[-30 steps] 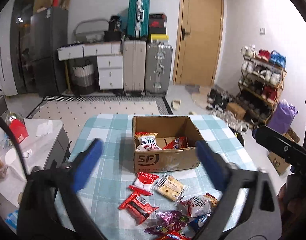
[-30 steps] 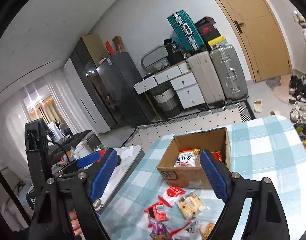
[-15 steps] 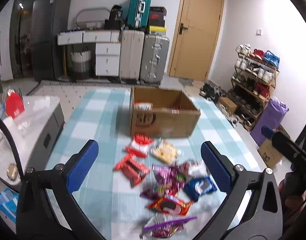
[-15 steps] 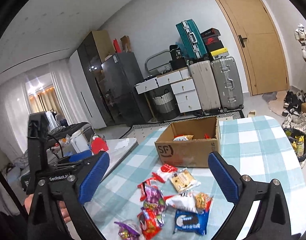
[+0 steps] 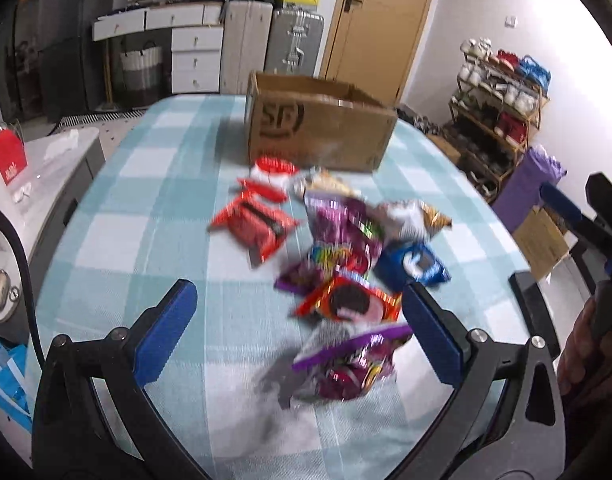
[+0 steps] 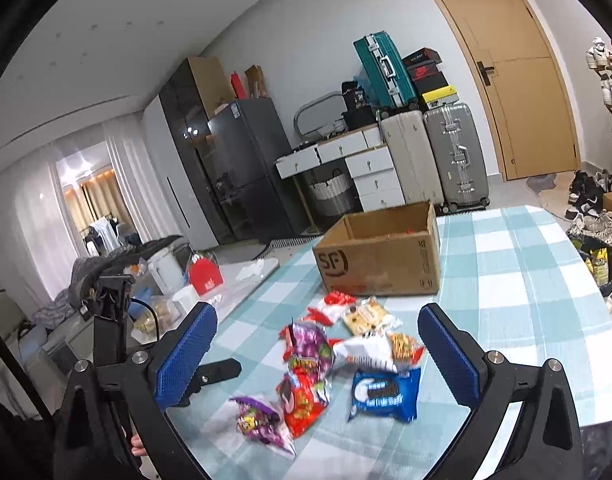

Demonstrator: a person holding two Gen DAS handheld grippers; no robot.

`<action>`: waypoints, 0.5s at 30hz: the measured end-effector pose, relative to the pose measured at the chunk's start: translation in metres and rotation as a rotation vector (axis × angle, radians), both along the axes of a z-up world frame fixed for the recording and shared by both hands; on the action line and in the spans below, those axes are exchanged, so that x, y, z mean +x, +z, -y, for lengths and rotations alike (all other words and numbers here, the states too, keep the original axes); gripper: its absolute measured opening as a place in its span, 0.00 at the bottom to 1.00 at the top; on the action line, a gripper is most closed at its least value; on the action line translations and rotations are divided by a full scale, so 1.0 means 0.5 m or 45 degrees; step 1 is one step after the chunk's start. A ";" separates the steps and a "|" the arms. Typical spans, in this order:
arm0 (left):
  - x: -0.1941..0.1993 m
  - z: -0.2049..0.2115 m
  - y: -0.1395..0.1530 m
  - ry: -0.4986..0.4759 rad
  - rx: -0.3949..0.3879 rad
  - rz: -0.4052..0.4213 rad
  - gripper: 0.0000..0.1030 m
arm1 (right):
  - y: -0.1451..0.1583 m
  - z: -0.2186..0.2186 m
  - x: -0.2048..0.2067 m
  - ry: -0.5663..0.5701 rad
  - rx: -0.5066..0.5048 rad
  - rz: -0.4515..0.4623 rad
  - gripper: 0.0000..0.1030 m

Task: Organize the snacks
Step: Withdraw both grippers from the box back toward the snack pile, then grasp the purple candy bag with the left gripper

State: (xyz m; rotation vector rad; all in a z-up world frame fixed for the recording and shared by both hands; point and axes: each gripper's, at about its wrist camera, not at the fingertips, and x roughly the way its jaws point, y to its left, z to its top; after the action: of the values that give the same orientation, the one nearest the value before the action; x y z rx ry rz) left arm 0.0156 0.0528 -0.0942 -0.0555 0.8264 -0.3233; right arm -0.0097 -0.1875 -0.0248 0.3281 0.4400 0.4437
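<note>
left gripper [image 5: 296,330] lower; box [image 5: 314,132] contents hidden.

Bright snack packets [image 5: 338,248] lie heaped on the checked cloth before an open cardboard box [image 5: 318,132].

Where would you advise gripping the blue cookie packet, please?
Probably across the short sides of the blue cookie packet, coming down from above with the open right gripper. It lies flat on the tablecloth, clear on its right, while other snacks crowd its left.
</note>
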 end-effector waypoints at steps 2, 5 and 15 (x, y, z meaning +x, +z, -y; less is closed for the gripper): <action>-0.003 0.002 -0.015 -0.004 -0.013 -0.020 0.99 | -0.012 -0.006 -0.003 0.008 -0.007 -0.023 0.99; -0.003 0.009 -0.030 -0.024 -0.036 -0.047 0.99 | -0.029 -0.010 -0.012 0.007 -0.007 -0.043 0.99; -0.004 0.037 -0.062 -0.103 -0.041 -0.105 0.99 | -0.093 -0.038 -0.039 0.031 -0.069 -0.112 0.99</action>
State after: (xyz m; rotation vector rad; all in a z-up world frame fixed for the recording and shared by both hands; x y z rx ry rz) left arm 0.0137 0.0343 -0.1252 -0.0656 0.9065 -0.4127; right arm -0.0292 -0.1685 -0.0714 0.2909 0.5408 0.4412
